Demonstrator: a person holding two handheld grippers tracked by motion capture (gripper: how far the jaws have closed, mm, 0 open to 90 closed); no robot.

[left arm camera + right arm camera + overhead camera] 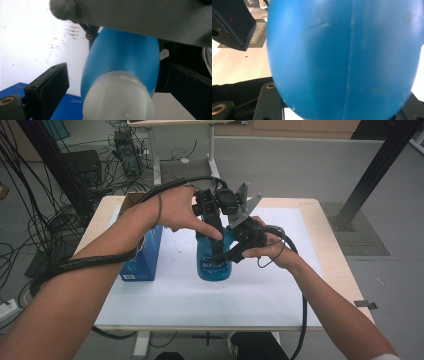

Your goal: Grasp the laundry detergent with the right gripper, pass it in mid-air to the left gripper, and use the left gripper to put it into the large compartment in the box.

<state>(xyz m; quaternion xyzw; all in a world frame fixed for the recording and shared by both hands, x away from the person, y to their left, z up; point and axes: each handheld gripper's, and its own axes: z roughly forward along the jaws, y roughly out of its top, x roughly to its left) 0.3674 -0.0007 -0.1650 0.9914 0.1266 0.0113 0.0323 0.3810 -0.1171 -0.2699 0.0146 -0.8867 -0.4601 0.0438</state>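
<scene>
Blue bottle (pixel 214 261) stands upright near the middle of the white sheet (pixel 280 290) that covers the bench (pixel 336 265), and both our hands meet above it. Our left forearm comes in from the lower left and crosses up toward the centre, the wrist bent so that the left hand (pixel 175 210) reaches over the bottle's top, with one finger stretched down along its shoulder. The left claw (pixel 216 222) points downward at the bottle. In the left gripper view its two black jaws stand wide apart on either side of the bottle's pale cap (pixel 118 97); the cap sits between them and neither jaw touches it, so this claw is open.

Our right forearm comes in from the lower right, and the right hand (pixel 270 245) is held just beside the bottle at the height of its upper body. The right claw (pixel 231 251) lies roughly level and points left into the bottle. In the right gripper view the blue wall of the bottle sits close against the camera, and the jaws show only at the bottom corners, pressed in on either side, so this claw grips the bottle.

A blue box (pixel 145 255) stands on the sheet to the left of the bottle, under our left forearm, near but apart from it.
</scene>
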